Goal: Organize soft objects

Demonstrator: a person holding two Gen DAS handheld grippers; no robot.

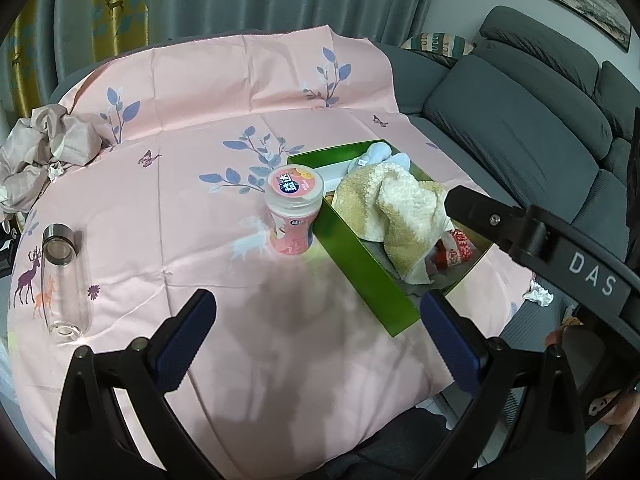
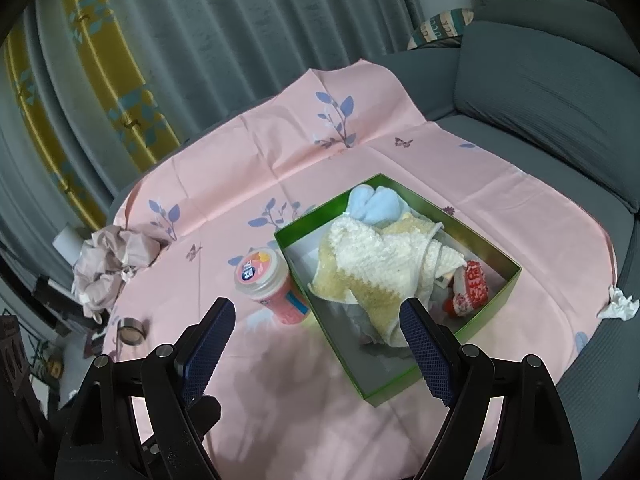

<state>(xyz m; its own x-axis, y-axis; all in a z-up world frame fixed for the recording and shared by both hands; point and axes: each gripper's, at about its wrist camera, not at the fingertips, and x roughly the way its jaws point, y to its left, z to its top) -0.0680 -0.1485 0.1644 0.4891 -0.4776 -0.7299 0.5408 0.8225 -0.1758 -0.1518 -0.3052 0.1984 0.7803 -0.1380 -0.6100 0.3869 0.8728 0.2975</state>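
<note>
Both grippers gape wide and empty: right gripper (image 2: 320,344) nearer, yellow-white towel (image 2: 372,268) in green box (image 2: 516,270) just above its fingers, left gripper (image 1: 316,340) lower-left of it.

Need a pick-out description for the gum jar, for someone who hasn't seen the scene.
On the pink floral cloth, find the green box holding towels. The gum jar stands upright against the box's outer left wall: pink, with a printed round lid, unlike the clear glass bottle lying flat.
</note>
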